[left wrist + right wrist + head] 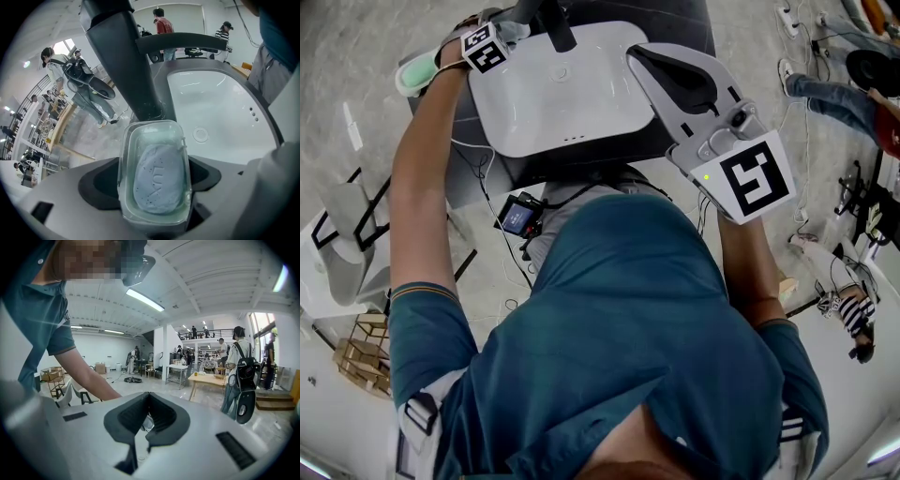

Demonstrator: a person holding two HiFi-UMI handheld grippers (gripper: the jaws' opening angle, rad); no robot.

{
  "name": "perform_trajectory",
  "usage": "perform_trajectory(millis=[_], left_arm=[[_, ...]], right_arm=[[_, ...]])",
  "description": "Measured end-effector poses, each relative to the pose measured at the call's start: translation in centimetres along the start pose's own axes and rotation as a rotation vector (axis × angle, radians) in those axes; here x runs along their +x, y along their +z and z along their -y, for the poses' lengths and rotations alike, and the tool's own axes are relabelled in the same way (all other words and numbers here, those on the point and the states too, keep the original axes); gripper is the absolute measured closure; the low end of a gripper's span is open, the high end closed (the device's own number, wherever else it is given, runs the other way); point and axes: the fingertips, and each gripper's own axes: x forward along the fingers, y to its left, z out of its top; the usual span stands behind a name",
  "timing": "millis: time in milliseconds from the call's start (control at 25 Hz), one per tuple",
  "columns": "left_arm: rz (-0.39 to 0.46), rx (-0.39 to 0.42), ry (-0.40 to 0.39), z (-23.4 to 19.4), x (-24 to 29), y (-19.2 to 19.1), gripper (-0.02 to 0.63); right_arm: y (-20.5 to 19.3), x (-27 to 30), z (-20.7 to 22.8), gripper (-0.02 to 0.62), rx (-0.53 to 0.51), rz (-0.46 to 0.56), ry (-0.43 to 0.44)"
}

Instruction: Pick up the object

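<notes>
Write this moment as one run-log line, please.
left hand-held gripper: shut on clear plastic soap box | right hand-held gripper: shut, empty

A dark grey bench (684,23) with a flat top stands on a pale, marbled floor (356,56). Nearly all of its top is taken up by a white, glossy, rounded-rectangular washbasin (581,103); only narrow dark strips of the bench show along the basin's far side and near edge. The basin's wide, shallow bowl has a small round white drain (561,72) towards its far side and three tiny overflow holes (574,139) in a row on its near wall. A matt black tap (555,23) with a thick, slanting column rises at the basin's far rim, and its flat black spout reaches out over the bowl.
</notes>
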Motion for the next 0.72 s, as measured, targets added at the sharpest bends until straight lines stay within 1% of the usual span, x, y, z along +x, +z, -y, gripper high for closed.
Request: perform_trajectory(millis=[480, 720], left_arm=[[0.026, -0.05, 0.008, 0.4, -1.1, -0.3, 0.187], [0.04, -0.083, 0.035, -0.1, -2.1, -0.6, 0.189]], right_arm=[[-0.1, 0.6, -0.8, 0.581, 0.005, -0.002, 0.016], [-0.1, 1.2, -1.4, 0.581, 0.002, 0.005, 0.034]])
